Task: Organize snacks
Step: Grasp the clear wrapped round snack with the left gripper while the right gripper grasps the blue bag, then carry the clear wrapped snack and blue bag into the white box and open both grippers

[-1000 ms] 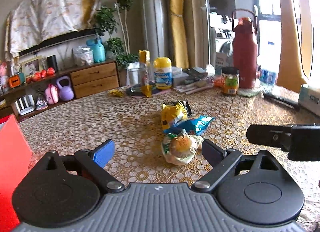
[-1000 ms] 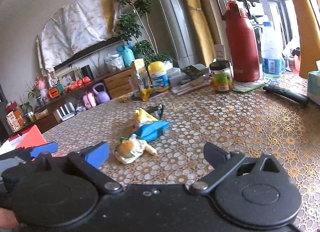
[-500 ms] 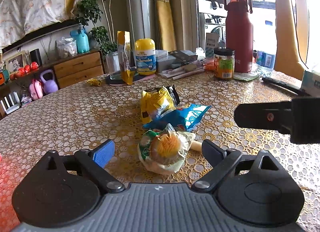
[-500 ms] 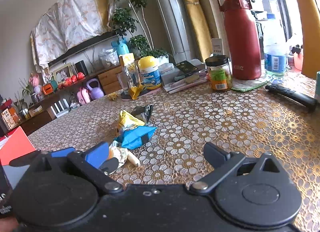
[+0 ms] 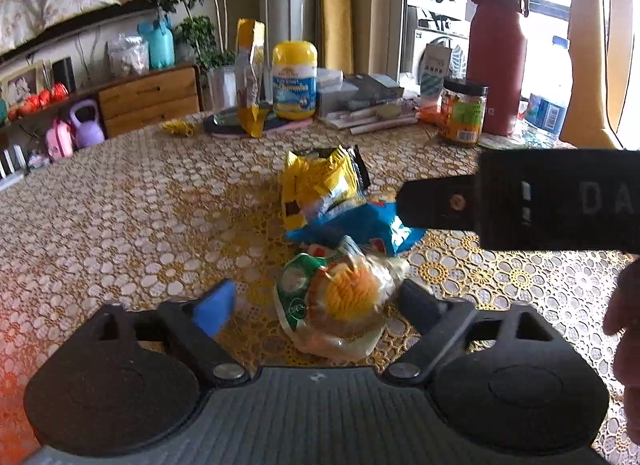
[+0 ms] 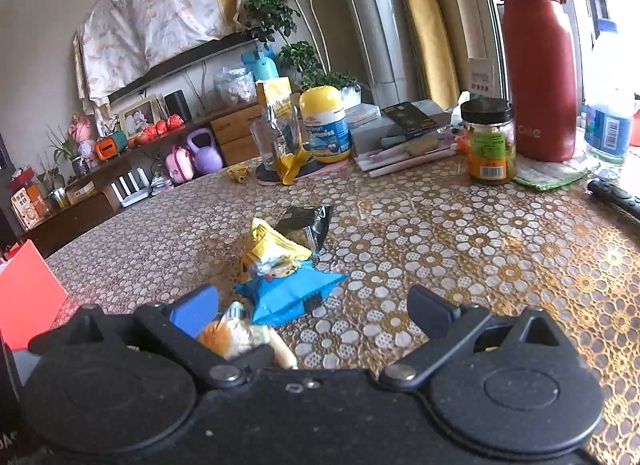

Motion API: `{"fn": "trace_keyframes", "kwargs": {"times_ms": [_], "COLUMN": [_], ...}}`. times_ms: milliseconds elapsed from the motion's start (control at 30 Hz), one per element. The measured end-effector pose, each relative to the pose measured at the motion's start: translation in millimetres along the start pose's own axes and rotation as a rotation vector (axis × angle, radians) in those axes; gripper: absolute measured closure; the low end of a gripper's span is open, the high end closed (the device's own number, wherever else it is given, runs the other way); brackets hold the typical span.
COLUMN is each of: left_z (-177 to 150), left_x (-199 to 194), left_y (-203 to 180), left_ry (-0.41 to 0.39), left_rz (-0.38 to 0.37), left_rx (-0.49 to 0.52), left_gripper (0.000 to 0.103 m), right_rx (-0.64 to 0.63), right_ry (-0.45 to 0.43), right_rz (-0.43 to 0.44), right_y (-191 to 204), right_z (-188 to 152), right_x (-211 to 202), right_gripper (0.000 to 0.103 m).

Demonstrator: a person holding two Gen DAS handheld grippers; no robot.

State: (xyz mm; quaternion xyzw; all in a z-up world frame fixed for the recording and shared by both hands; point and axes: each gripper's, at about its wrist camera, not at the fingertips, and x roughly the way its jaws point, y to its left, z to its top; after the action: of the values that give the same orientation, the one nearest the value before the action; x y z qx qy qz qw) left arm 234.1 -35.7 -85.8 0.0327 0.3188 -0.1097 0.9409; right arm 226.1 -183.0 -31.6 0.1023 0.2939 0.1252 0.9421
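A clear packet with an orange-yellow bun [image 5: 344,301] lies on the patterned table [image 5: 120,225], nearest of a small snack pile. My left gripper [image 5: 316,303] straddles it with the jaws closing. The blue pad [image 5: 216,305] stands clear of the wrapper; the black fingertip is at its right edge. Behind it lie a blue packet [image 5: 360,225] and a yellow packet [image 5: 316,185]. My right gripper [image 6: 314,307] is open just short of the blue packet [image 6: 288,293], with the bun packet [image 6: 224,335] low on its left. A black packet [image 6: 308,221] lies behind the yellow one [image 6: 272,249].
At the table's far side stand a yellow-capped gummies bottle [image 5: 294,81], a yellow bag in a glass [image 5: 248,77], a jar [image 6: 490,141] and a tall red flask [image 6: 536,57]. A black remote [image 6: 616,197] lies far right. A red box [image 6: 28,305] is at the left.
The left gripper came forward and down until the bun packet sits between its jaws, which have narrowed. The right gripper slid closer to the pile and stays open.
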Motion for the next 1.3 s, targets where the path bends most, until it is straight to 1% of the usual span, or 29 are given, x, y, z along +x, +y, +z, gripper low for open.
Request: {"fn": "trace_keyframes", "kwargs": {"times_ms": [33,67,100,133,333,567,633,667,700,733,767,833,900,933,1133,1300], "left_z": [0,0,0,-1,-4,-8,-8,-9,-9,-9,-9,-10,-11,-12,-15,-19], "left_x": [1,1,0,0,-7,-22,-24,-25,-26,-27,-29,-32,-36,-38,-62,-90], "left_y": [0,-1,-3,-4,1,13,15,16,17,18,19,21,23,24,28,32], "left_ry": [0.006,0.003,-0.002,-0.004,-0.009,-0.022,-0.022,-0.023,-0.024,-0.026,-0.026,-0.028,-0.031,-0.031,-0.052,-0.077], "left_rz": [-0.013,-0.014,-0.015,-0.018,-0.009,-0.008,-0.008,-0.006,-0.003,-0.001,-0.002,0.001,0.007,0.009,0.025,0.047], "left_rx": [0.003,0.009,0.018,0.023,-0.004,-0.047,-0.052,-0.056,-0.06,-0.064,-0.069,-0.078,-0.086,-0.09,-0.111,-0.131], "left_gripper": [0.031,0.036,0.046,0.049,0.057,0.058,0.058,0.058,0.058,0.058,0.058,0.058,0.058,0.058,0.058,0.058], "right_rx": [-0.007,-0.014,-0.02,-0.024,-0.075,-0.087,-0.07,-0.062,-0.049,-0.038,-0.034,-0.011,0.004,0.009,0.036,0.064], "right_ry": [0.002,0.006,0.011,0.016,0.057,0.123,0.137,0.143,0.142,0.141,0.133,0.123,0.115,0.11,0.088,0.046], "right_rz": [0.0,0.001,0.001,-0.002,0.006,0.003,-0.003,0.003,0.013,0.015,0.006,0.015,0.02,0.023,0.025,0.018], "right_y": [1,3,4,5,15,21,19,19,17,16,16,14,12,11,11,11], "right_z": [1,1,2,3,12,13,12,11,10,9,9,8,8,8,6,-2], "right_x": [2,4,7,9,29,55,60,62,62,63,62,60,58,56,42,14], "right_gripper": [0.002,0.002,0.002,0.002,0.002,0.002,0.005,0.012,0.023,0.028,0.033,0.038,0.05,0.052,0.055,0.055]}}
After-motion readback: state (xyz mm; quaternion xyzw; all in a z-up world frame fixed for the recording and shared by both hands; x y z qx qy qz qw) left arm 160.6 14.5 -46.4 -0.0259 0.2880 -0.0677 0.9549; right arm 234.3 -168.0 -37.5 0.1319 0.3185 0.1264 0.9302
